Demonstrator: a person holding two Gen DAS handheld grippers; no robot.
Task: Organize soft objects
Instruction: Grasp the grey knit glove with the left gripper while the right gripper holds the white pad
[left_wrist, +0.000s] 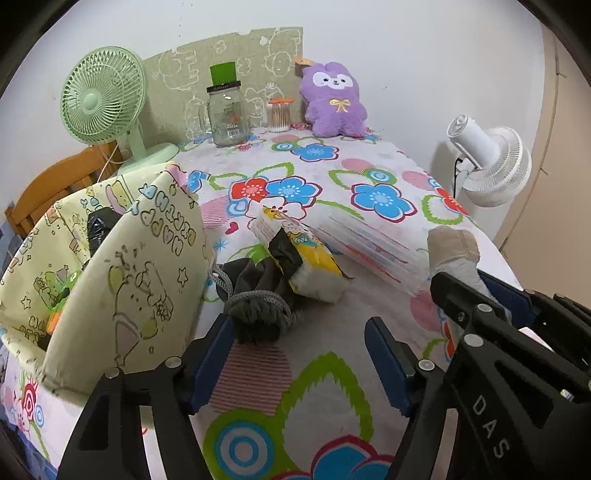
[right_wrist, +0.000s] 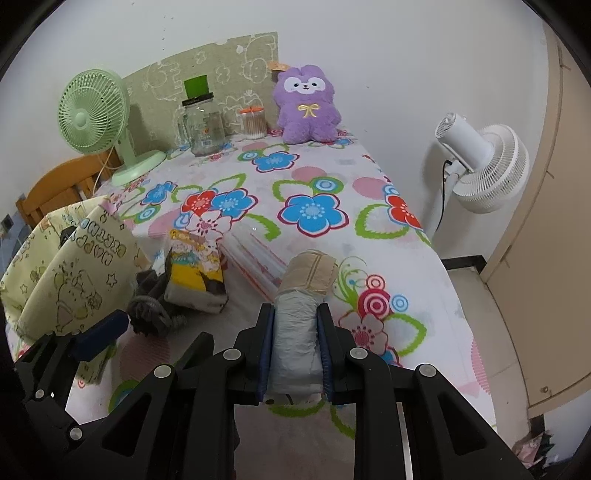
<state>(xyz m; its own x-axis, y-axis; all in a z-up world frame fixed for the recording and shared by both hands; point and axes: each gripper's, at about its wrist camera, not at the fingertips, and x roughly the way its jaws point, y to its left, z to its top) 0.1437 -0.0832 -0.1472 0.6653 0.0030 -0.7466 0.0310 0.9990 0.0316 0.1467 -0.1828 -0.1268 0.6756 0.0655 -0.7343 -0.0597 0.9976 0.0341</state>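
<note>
The table with the white cloth printed with large blue, red and green flowers (right_wrist: 317, 177) fills everything ahead of both pairs of jaws. To the left of the left jaws stands the pale yellow fabric storage bag with cartoon drawings (left_wrist: 122, 280), open at the top, with some dark and green things already inside. Far ahead of the jaws, against the wall, sits the purple plush animal with a yellow bow (right_wrist: 306, 107), and beside it a clear glass jar with a black lid (right_wrist: 201, 125). Nearer, ahead and left of the right jaws, lies the yellow and white printed soft packet (right_wrist: 195, 273), leaning on a dark grey cloth with a thick knitted cord (left_wrist: 258, 306); this cloth is just ahead of the left gripper (left_wrist: 299, 354), whose blue pads stand apart with nothing between them. The right gripper (right_wrist: 293, 347) is clamped on the rolled grey bundle with a beige folded end (right_wrist: 299, 325), and the beige end sticks out past the fingertips. I think the step in hand is to carry this bundle to the fabric bag. To do it well, the grip should stay firm near the middle of the roll so it does not unroll, the bundle should pass above the packet and the grey cloth, and it should be released only when it is over the bag's opening, while the left gripper can hold the soft rim open.
</note>
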